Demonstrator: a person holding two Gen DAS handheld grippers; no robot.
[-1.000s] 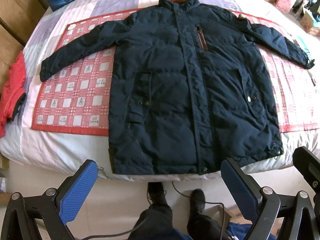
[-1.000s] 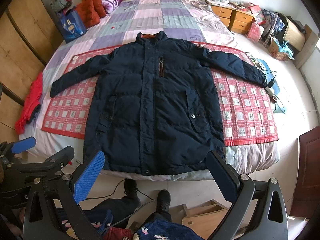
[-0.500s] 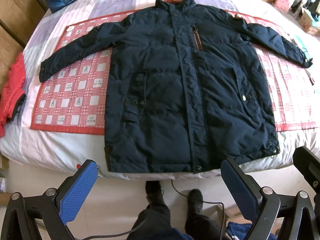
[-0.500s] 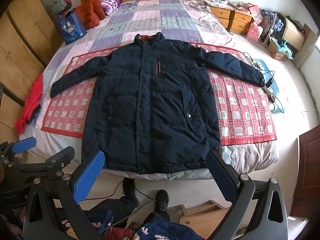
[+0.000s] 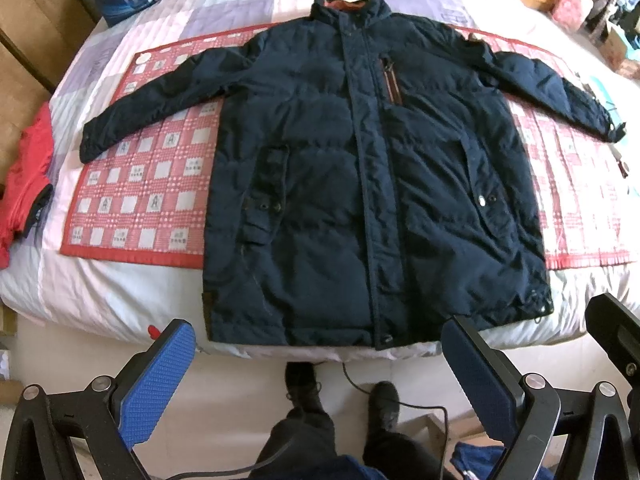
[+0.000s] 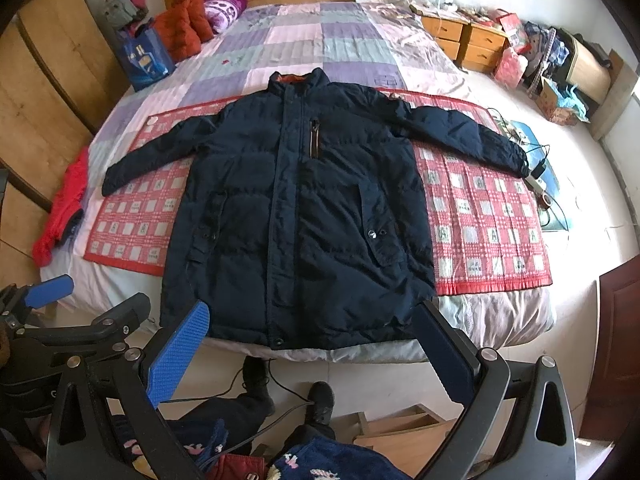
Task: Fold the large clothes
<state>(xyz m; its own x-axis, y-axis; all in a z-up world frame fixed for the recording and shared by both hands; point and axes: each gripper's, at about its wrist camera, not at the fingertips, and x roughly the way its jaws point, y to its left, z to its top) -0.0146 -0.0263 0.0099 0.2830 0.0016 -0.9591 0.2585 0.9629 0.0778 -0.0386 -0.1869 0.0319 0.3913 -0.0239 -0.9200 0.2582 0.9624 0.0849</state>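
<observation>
Lying flat on the bed, front up: navy coat over red checked mat, collar at 12 o'clock, hem at 6. Hovering short of the hem, released and gaping wide, holding nothing: left tongs, right tongs

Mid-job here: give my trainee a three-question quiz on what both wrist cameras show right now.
1. True or false: the navy coat lies flat with both sleeves spread out.
2. What lies directly under the coat? A) red checked mat B) bare floor C) blue bag
3. Fill in: the left gripper and the right gripper both hover off the foot of the bed, holding ____.

Key
1. True; neither sleeve is folded in.
2. A; the red checked mat shows on both sides of the coat.
3. Nothing; both are open, short of the hem.
</observation>
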